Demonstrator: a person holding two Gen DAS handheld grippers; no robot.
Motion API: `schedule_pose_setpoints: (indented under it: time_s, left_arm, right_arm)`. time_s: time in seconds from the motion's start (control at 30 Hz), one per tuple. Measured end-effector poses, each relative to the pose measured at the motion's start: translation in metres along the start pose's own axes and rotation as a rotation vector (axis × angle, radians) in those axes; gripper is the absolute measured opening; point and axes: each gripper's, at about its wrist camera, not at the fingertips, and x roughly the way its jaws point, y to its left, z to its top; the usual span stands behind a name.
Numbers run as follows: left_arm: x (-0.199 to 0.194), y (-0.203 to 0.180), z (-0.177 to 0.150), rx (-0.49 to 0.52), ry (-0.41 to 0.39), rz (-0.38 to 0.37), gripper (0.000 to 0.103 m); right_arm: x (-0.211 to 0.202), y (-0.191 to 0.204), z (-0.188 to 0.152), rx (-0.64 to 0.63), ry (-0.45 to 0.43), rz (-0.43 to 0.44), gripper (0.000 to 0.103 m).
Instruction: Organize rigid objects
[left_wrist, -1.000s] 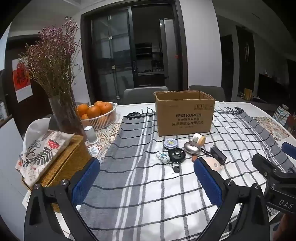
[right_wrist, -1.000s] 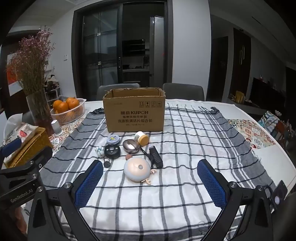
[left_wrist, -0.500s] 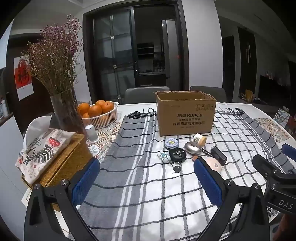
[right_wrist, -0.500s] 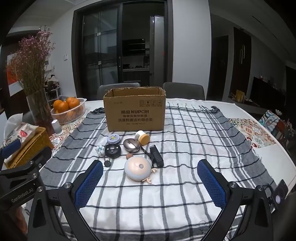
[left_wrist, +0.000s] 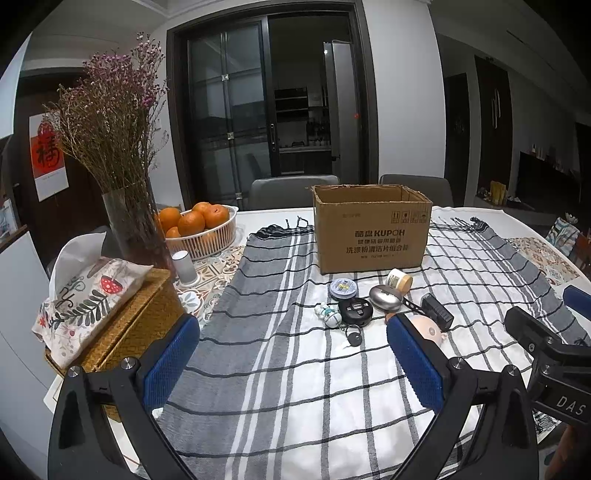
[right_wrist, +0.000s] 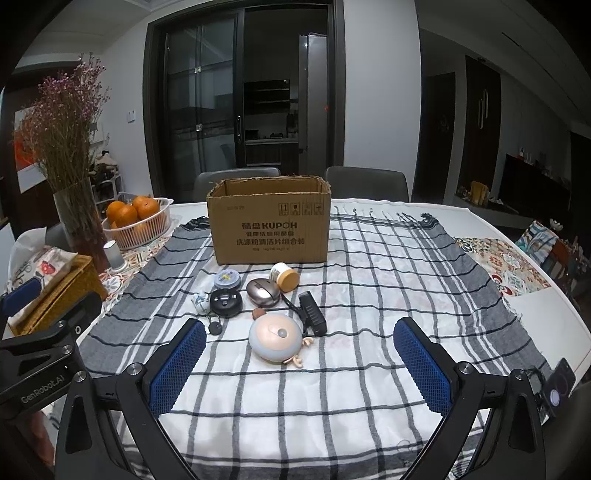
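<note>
An open cardboard box (right_wrist: 269, 221) stands on a checked cloth (right_wrist: 369, 277); it also shows in the left wrist view (left_wrist: 371, 229). In front of it lie several small objects: a round tin (right_wrist: 227, 277), a small jar (right_wrist: 283, 276), a metal oval case (right_wrist: 263, 292), a black round case (right_wrist: 225, 302), a black block (right_wrist: 312, 312), a small figurine (right_wrist: 200, 301) and a pink round toy (right_wrist: 275, 339). My right gripper (right_wrist: 299, 365) is open and empty, just short of the pink toy. My left gripper (left_wrist: 291, 363) is open and empty, left of the cluster (left_wrist: 354, 308).
A basket of oranges (left_wrist: 199, 229), a glass vase of dried flowers (left_wrist: 129, 225), a small white cylinder (left_wrist: 184, 267) and a wicker tissue box (left_wrist: 122, 325) stand at the table's left. Chairs (right_wrist: 236, 177) stand behind the table. The table edge (right_wrist: 546, 325) is at right.
Both grippers have stayed open and nearly still; the views have shifted only slightly. Nothing on the table has moved.
</note>
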Motion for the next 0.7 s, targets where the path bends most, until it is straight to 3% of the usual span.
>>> schedule_pose_setpoints:
  time_s: [0.7]
  left_arm:
    - [0.0042,0.0008,-0.0034,-0.007,0.016,-0.020,0.103]
  right_arm:
    - [-0.0012,-0.0001,0.0002,-0.005,-0.006,-0.004,0.103]
